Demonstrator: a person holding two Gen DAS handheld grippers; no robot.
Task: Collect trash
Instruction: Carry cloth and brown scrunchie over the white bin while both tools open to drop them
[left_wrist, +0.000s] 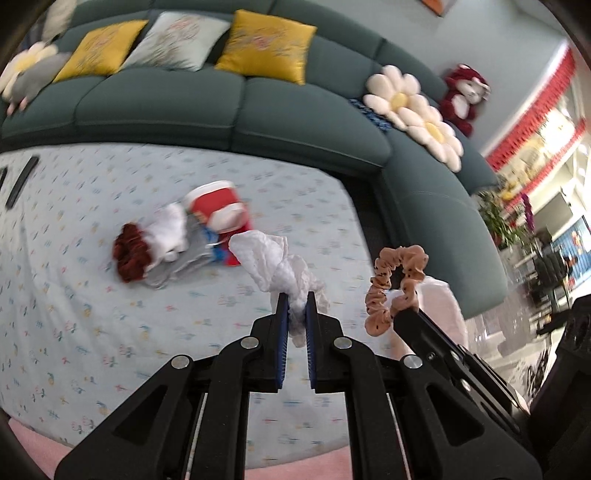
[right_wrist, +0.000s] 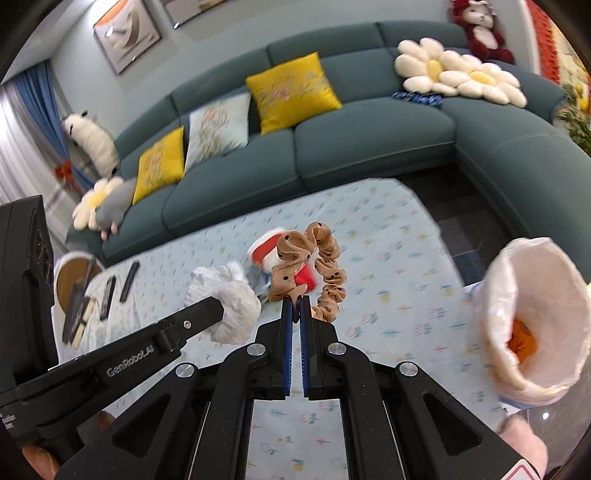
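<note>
So the person is somewhere mid-way through the trash run here. The left gripper (left_wrist: 295, 295) has its jaws pinched nearly shut on a crumpled white tissue (left_wrist: 273, 258), which hangs clear above the floral tablecloth (left_wrist: 92, 295). The right gripper (right_wrist: 294, 306) is clamped tight on a tan dotted scrunchie (right_wrist: 317, 266), also lifted off the table, the loop dangling around the fingertips.

The bin looks like the white-lined trash can (right_wrist: 535, 325) sitting off to the right edge of the table in the right wrist view. There's something orange already at the bottom, so at least one bit seems to be in there, though the blur makes it hard to say what it is.

Still left on the table: a little heap with a red and white cup (left_wrist: 218, 210), another wad of white tissue (left_wrist: 170, 232), a dark red scrunchie (left_wrist: 131, 254) and some grey wrapper-ish stuff under them. Neither held item is over the bin yet, both are just beside it. So two pieces in hand, a pile to go.
</note>
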